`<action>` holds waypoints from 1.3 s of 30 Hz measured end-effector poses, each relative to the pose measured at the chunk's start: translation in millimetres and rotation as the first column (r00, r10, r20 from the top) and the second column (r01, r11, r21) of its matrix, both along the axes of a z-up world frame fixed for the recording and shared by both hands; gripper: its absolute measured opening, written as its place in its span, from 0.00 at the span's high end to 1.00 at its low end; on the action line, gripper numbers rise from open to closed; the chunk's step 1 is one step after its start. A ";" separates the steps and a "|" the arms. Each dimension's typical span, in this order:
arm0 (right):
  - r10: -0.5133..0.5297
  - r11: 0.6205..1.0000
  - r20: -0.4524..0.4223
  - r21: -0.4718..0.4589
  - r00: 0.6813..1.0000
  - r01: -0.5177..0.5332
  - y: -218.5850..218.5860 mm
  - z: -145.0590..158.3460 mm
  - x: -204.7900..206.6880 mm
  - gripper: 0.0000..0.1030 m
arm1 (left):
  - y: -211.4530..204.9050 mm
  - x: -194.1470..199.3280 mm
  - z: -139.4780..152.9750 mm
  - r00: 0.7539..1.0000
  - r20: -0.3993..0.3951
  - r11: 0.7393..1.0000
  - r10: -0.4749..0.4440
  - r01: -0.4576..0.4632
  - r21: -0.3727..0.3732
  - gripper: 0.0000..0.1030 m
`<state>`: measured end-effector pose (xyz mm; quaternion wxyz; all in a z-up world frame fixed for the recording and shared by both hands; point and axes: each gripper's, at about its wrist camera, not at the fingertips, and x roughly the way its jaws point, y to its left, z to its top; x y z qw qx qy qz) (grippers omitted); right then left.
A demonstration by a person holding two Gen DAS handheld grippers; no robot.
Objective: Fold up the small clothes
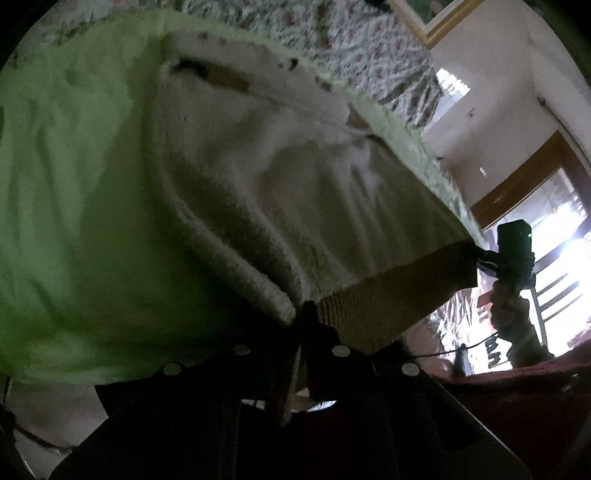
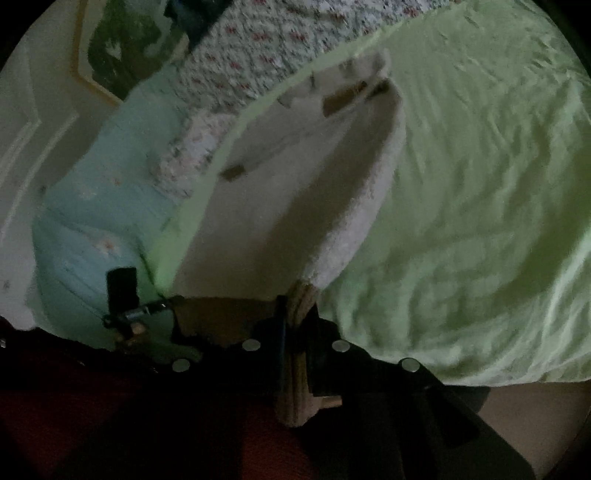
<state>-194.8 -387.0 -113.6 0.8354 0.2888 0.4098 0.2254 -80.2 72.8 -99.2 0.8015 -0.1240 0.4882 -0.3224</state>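
Pale green bedding (image 1: pixel 74 206) covers the bed and fills most of both wrist views, with a floral quilt (image 1: pixel 332 33) beyond it and a light blue pillow (image 2: pixel 96 221) off to the right gripper's left. Spread on the green sheet lies a small cream fleece garment (image 1: pixel 258 177) with a tan ribbed hem (image 1: pixel 391 295), and it stretches away ahead of both tools. Just in front of the left gripper (image 1: pixel 303 317), the jaws are pressed together on the near corner of that hem, with the fleece rising away from them. At the far end of the same hem, seen to the left gripper's right, the right gripper (image 2: pixel 295 306) is likewise clamped on the ribbed band, a fold of tan knit bunched between its closed jaws. A hand (image 1: pixel 513 306) grips its handle, with a bright window behind.
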 end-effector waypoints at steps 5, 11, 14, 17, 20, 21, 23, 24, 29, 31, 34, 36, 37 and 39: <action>-0.011 0.998 0.108 0.063 0.994 0.004 2.0 34.1 11.2 0.91 | 2.2 9.1 44.0 0.995 0.102 0.998 0.019 -0.013 -0.060 0.91; -0.082 0.993 0.206 0.101 0.975 0.062 -5.7 70.5 54.4 0.91 | 6.3 55.2 95.9 0.964 0.248 0.990 0.098 -0.070 -0.118 0.93; -0.125 0.989 0.227 0.101 0.966 0.104 -10.0 79.5 82.2 0.91 | 7.7 92.4 113.0 0.943 0.292 0.982 0.156 -0.115 -0.152 0.94; -0.177 0.983 0.232 0.090 0.957 0.160 -16.9 88.4 121.2 0.91 | 4.3 132.4 125.7 0.927 0.325 0.977 0.186 -0.140 -0.158 0.94; -0.224 0.974 0.230 0.080 0.947 0.211 -26.6 96.5 161.4 0.91 | -1.0 166.5 131.5 0.919 0.343 0.978 0.194 -0.155 -0.137 0.94; -0.240 0.970 0.227 0.074 0.944 0.229 -32.3 98.0 174.7 0.91 | -2.3 177.6 131.4 0.918 0.342 0.978 0.198 -0.161 -0.132 0.94; -0.263 0.965 0.216 0.072 0.940 0.254 -39.4 99.6 201.0 0.91 | -3.7 203.7 129.0 0.919 0.335 0.976 0.208 -0.174 -0.127 0.94; -0.277 0.961 0.208 0.066 0.938 0.270 -43.7 98.2 216.1 0.91 | -4.3 214.3 127.2 0.920 0.331 0.976 0.211 -0.178 -0.127 0.94; -0.311 0.950 0.168 0.054 0.936 0.306 -51.0 80.2 278.3 0.92 | -14.5 280.4 101.2 0.932 0.279 0.973 0.230 -0.215 -0.086 0.94; -0.315 0.949 0.139 0.044 0.939 0.312 -52.5 68.6 298.9 0.92 | -15.8 303.5 86.8 0.938 0.249 0.970 0.242 -0.229 -0.078 0.94; -0.331 0.943 0.085 0.001 0.940 0.332 -55.3 45.6 326.3 0.92 | -11.4 335.2 61.4 0.941 0.198 0.962 0.275 -0.268 -0.062 0.94; -0.344 0.938 0.050 -0.015 0.937 0.346 -59.8 31.6 342.5 0.92 | -5.9 355.6 41.9 0.942 0.155 0.955 0.298 -0.292 -0.060 0.94; -0.349 0.936 0.036 -0.026 0.936 0.350 -60.9 25.1 348.2 0.92 | -4.1 362.5 33.5 0.942 0.139 0.953 0.304 -0.299 -0.056 0.94; -0.356 0.933 0.018 -0.053 0.934 0.357 -62.0 14.2 357.1 0.91 | -3.6 371.3 20.2 0.946 0.107 0.952 0.307 -0.305 -0.037 0.93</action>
